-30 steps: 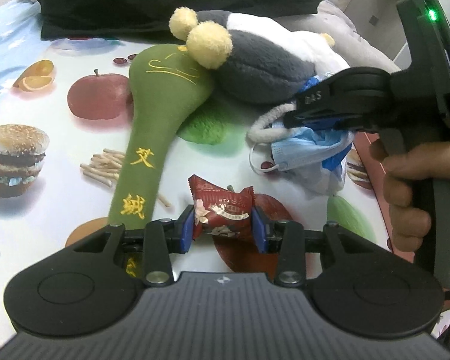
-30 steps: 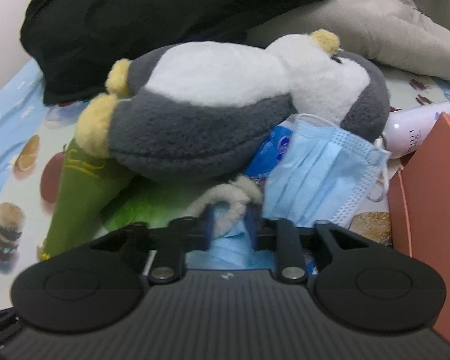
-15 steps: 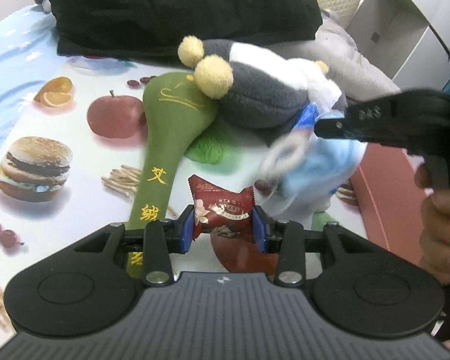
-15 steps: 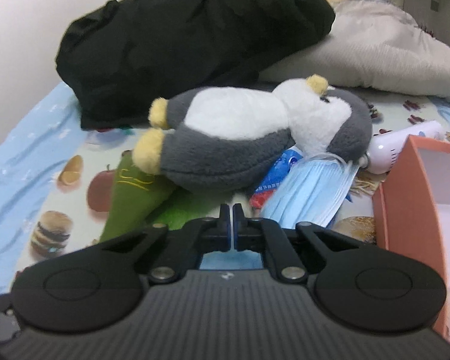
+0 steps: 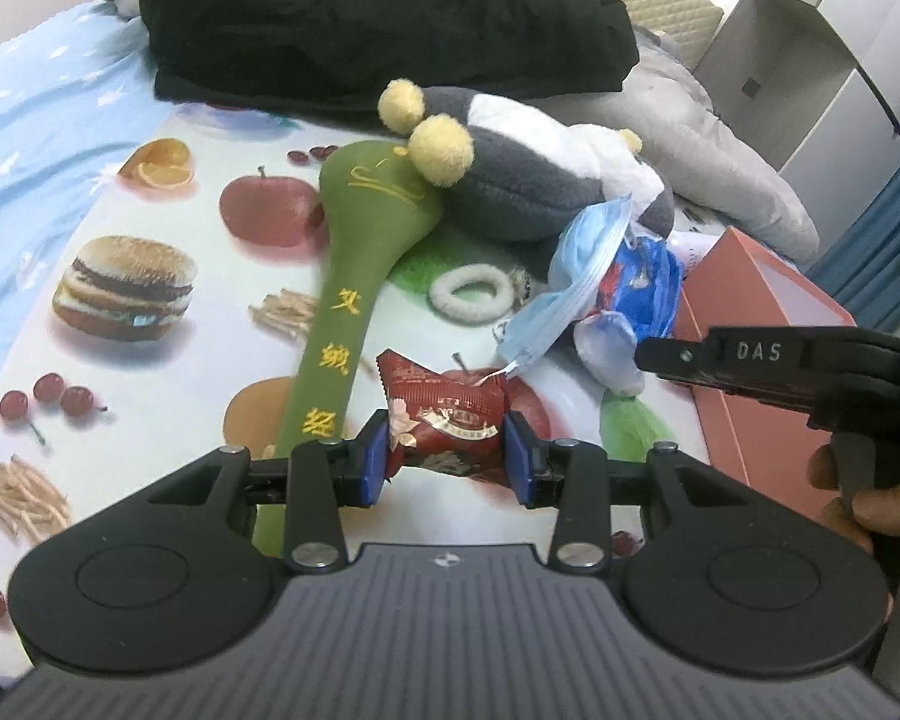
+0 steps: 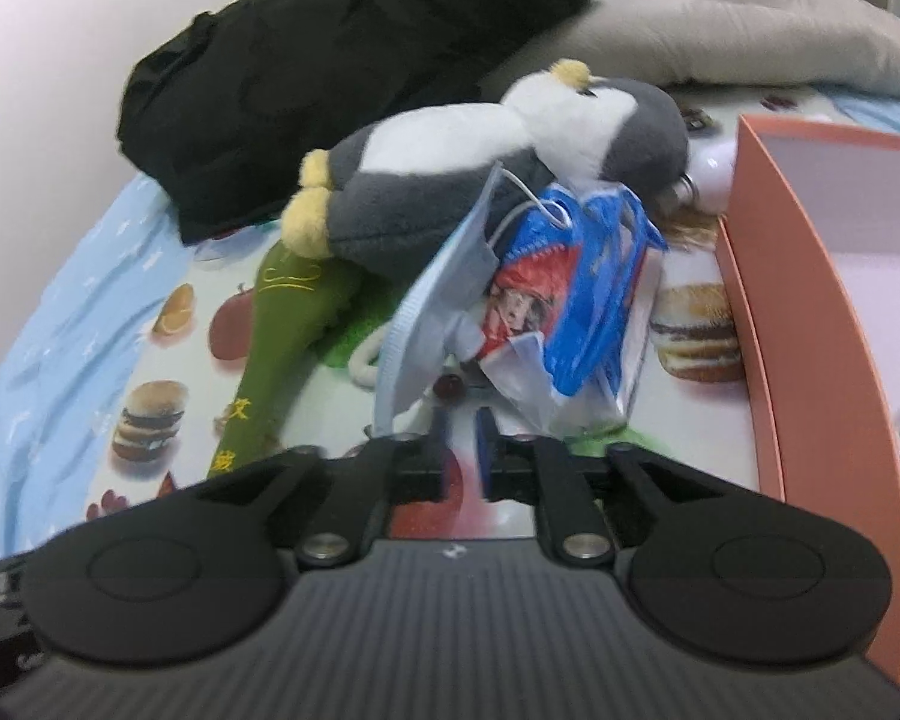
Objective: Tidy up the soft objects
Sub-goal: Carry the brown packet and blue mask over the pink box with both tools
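Scrunchie [image 5: 479, 291] has slipped from my right tongs [image 6: 461, 450], lying beside the green plush [image 5: 354, 276]; they're nearly closed on nothing, so that grab needs redoing. Left tongs [image 5: 447, 453] still pinch the red snack packet [image 5: 444, 420]. Blur hides the right fingertips.

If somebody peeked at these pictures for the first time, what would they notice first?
Probably the red snack packet, pinched in the left hand-held gripper right up front. Behind it, the grey-and-white plush penguin lies on the green plush paddle, beside the blue face mask.
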A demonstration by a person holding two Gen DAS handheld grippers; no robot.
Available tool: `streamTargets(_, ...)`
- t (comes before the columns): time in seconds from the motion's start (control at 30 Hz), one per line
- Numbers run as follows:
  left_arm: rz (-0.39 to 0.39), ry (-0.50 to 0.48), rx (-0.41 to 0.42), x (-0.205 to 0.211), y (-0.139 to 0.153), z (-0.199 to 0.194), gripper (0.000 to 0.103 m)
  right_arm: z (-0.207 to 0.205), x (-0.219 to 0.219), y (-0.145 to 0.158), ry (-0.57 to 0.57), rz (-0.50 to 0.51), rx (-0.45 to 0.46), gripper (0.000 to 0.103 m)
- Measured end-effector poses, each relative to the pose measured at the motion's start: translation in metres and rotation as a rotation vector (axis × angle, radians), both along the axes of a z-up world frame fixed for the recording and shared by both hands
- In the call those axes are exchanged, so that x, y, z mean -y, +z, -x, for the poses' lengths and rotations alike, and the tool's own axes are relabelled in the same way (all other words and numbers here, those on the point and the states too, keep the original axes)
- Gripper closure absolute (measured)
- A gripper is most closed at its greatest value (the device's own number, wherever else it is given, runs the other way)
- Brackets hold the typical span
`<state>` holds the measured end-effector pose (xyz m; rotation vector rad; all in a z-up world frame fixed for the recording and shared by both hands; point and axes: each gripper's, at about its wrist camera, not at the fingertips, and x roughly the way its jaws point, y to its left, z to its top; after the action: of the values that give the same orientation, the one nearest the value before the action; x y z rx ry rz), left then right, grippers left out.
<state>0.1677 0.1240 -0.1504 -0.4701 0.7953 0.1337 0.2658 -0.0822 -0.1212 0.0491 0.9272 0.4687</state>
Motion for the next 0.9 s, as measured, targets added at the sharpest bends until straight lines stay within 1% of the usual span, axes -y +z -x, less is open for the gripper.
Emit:
streamTargets(0.03,0.000,-0.001,-0.001,-0.001,-0.001,0.000,0.058,-0.001,-0.001,-0.002,-0.007,-0.011,-0.005,0.058)
streamTargets(0.07,-0.002,-0.001,-0.001,-0.003,-0.001,0.000,0.058,-0.002,-0.002,-0.003,-0.010,-0.028,-0.009,0.056)
streamTargets(0.13,-0.006,0.001,-0.004,-0.006,-0.003,-0.002,0.058,-0.005,-0.008,-0.005,-0.005,-0.046,-0.015,0.058)
streamTargets(0.23,-0.008,0.005,-0.010,-0.011,-0.005,-0.006,0.058,-0.014,-0.020,-0.009,-0.009,-0.054,-0.011,0.058)
streamTargets(0.37,-0.008,0.010,-0.022,-0.016,-0.010,-0.012,0.058,-0.031,-0.035,-0.021,-0.021,-0.046,-0.023,0.058)
streamTargets(0.47,-0.014,0.008,-0.028,-0.018,-0.011,-0.017,0.058,-0.041,-0.043,-0.030,-0.024,-0.029,-0.035,0.062)
streamTargets(0.53,-0.017,0.010,-0.029,-0.018,-0.011,-0.020,0.058,-0.045,-0.045,-0.035,-0.024,-0.005,-0.043,0.085)
streamTargets(0.57,-0.019,0.012,-0.029,-0.019,-0.010,-0.020,0.058,-0.045,-0.044,-0.036,-0.024,0.002,-0.046,0.086)
streamTargets(0.6,-0.020,0.013,-0.027,-0.019,-0.009,-0.021,0.058,-0.045,-0.044,-0.036,-0.022,0.007,-0.046,0.089)
streamTargets(0.63,-0.020,0.014,-0.025,-0.019,-0.009,-0.021,0.058,-0.045,-0.043,-0.034,-0.013,0.011,-0.046,0.090)
streamTargets(0.77,-0.025,0.012,-0.020,-0.018,-0.005,-0.019,0.058,-0.034,-0.036,-0.021,0.009,0.026,-0.022,0.091)
streamTargets(0.9,-0.031,0.009,-0.007,-0.013,0.004,-0.010,0.058,-0.015,-0.026,-0.004,0.045,0.036,-0.005,0.091)
